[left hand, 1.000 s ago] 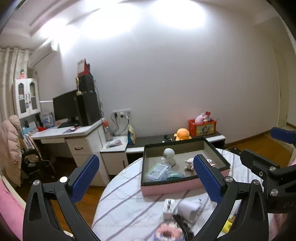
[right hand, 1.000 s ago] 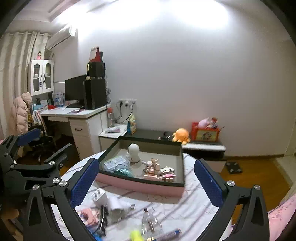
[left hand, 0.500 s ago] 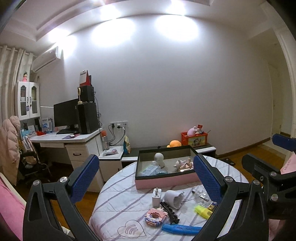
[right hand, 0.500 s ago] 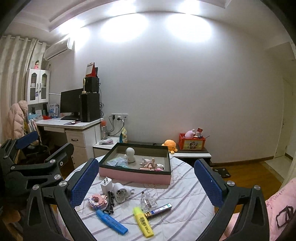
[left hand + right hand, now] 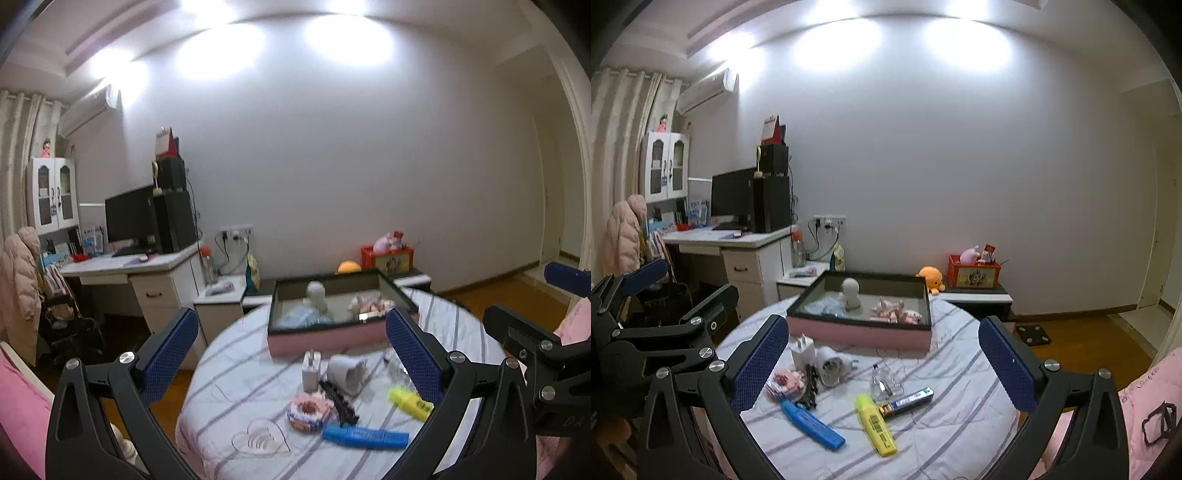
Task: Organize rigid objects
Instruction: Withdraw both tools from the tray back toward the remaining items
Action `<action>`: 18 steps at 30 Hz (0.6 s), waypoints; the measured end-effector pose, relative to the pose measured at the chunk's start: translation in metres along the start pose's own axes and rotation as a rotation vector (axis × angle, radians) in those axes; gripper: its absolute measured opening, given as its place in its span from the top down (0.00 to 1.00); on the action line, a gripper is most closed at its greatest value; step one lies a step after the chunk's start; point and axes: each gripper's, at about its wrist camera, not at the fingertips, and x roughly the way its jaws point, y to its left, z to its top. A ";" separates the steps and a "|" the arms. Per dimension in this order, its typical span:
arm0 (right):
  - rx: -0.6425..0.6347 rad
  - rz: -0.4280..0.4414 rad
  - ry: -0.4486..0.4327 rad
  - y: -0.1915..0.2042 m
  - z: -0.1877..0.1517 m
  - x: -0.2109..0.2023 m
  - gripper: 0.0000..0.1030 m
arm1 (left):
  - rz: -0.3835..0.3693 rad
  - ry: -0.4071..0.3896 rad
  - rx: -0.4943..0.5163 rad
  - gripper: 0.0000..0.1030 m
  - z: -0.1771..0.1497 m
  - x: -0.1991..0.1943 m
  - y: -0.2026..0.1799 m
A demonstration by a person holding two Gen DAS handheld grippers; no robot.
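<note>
A round table with a striped cloth (image 5: 953, 435) carries a pink box (image 5: 860, 332) holding a white figurine (image 5: 850, 293) and small toys. In front of the box lie a white charger (image 5: 802, 347), a white plug adapter (image 5: 831, 365), a pink round toy (image 5: 308, 410), a black clip (image 5: 811, 384), a blue marker (image 5: 812, 424), a yellow highlighter (image 5: 877, 424), a battery pack (image 5: 910, 398) and a clear small bottle (image 5: 881, 382). My left gripper (image 5: 291, 354) and right gripper (image 5: 882, 365) both hang open above the near side of the table, holding nothing.
A white desk (image 5: 738, 243) with a monitor stands at the left wall. A low cabinet (image 5: 975, 295) behind the table holds an orange plush (image 5: 931, 277) and a red box (image 5: 973, 273). Pink fabric (image 5: 1145, 406) lies at the right edge. Wooden floor surrounds the table.
Both grippers have pulled back and up from the box, so the loose items in front of it came into view. Jaws stayed open.
</note>
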 end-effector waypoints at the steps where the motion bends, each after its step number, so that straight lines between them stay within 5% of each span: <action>1: 0.000 -0.001 0.011 0.000 -0.004 0.003 0.00 | -0.007 0.019 0.002 0.00 -0.006 0.004 -0.001; 9: 0.017 0.023 0.194 -0.006 -0.052 0.044 0.00 | -0.170 0.328 -0.118 0.00 -0.072 0.064 0.002; 18: 0.059 0.003 0.312 -0.021 -0.080 0.087 0.00 | -0.129 0.412 -0.107 0.00 -0.089 0.098 0.004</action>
